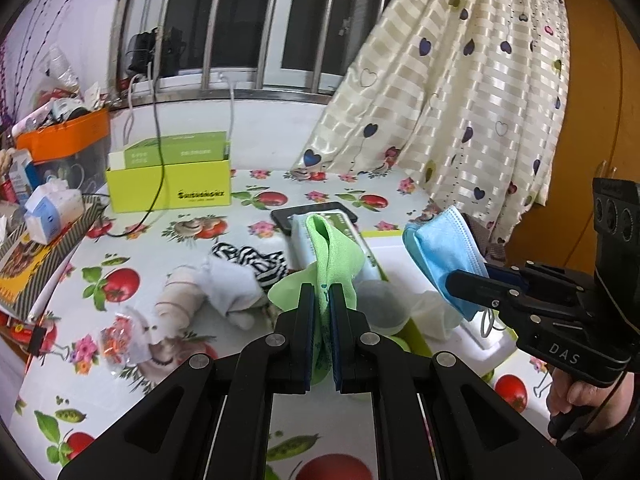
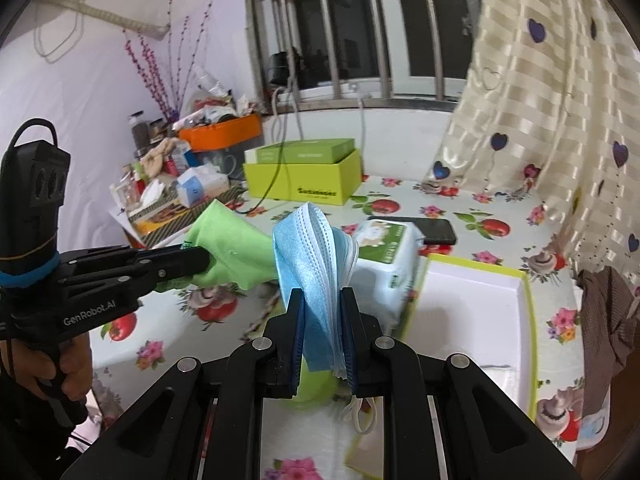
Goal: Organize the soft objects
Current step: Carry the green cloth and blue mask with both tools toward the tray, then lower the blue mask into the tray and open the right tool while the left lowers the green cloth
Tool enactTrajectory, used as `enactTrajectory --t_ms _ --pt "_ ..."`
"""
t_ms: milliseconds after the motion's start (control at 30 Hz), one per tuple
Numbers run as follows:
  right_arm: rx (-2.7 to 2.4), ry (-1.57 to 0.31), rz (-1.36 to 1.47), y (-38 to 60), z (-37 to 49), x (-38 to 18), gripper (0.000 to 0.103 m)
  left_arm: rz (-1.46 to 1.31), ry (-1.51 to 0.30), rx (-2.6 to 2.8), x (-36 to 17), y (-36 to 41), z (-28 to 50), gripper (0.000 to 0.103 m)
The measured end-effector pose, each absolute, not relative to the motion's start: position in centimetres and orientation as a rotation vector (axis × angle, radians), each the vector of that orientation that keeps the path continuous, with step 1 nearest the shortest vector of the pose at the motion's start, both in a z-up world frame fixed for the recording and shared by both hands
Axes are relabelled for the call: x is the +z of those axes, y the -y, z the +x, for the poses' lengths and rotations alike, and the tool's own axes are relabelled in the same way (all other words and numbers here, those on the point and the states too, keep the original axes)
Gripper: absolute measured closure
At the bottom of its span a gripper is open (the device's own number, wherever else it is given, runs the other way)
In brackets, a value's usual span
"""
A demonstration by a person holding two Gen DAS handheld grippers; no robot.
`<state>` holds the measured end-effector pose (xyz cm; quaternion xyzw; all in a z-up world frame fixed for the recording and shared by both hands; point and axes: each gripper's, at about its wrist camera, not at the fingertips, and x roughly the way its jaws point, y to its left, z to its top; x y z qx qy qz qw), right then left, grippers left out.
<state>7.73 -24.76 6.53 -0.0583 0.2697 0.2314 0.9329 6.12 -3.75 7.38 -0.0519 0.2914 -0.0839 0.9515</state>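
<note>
My left gripper (image 1: pixel 322 292) is shut on a green cloth (image 1: pixel 334 256) and holds it above the table; the cloth also shows in the right wrist view (image 2: pixel 232 252). My right gripper (image 2: pixel 323 298) is shut on a stack of blue face masks (image 2: pixel 310 256), also seen in the left wrist view (image 1: pixel 444 252), held over the white box (image 2: pixel 472 304) with a green rim. White socks (image 1: pixel 230 292) and a zebra-striped cloth (image 1: pixel 256 260) lie on the tablecloth left of the left gripper.
A tissue pack (image 2: pixel 386 256) and a black phone (image 2: pixel 434 230) lie behind the masks. A yellow-green box (image 1: pixel 170 188) with a cable over it stands at the back. Clutter and an orange bin (image 1: pixel 66 136) fill the left side. A curtain (image 1: pixel 460 92) hangs at right.
</note>
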Motion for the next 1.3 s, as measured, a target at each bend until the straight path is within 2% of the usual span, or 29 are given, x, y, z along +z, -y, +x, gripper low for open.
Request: enactTrajectory --t_ms 500,1133,1267,1300 --pt "0.353 -0.565 -0.073 31.6 10.3 6.2 0.087 -0.071 -0.612 -0.254 7.9 8.7 9.8 0.096" --pt "0.232 -0.736 -0.033 37.0 17.0 0.7 0.086 -0.016 -0.701 -0.293 5.9 13.3 14.2 0.096" --pt "0.224 -0.784 -0.027 37.3 17.9 -0.6 0.081 -0.003 -0.719 -0.296 5.4 14.1 14.8 0.096" --pt "0.229 -0.782 -0.019 37.4 17.9 -0.5 0.074 0.0 -0.723 -0.296 5.3 14.3 15.0 0.096"
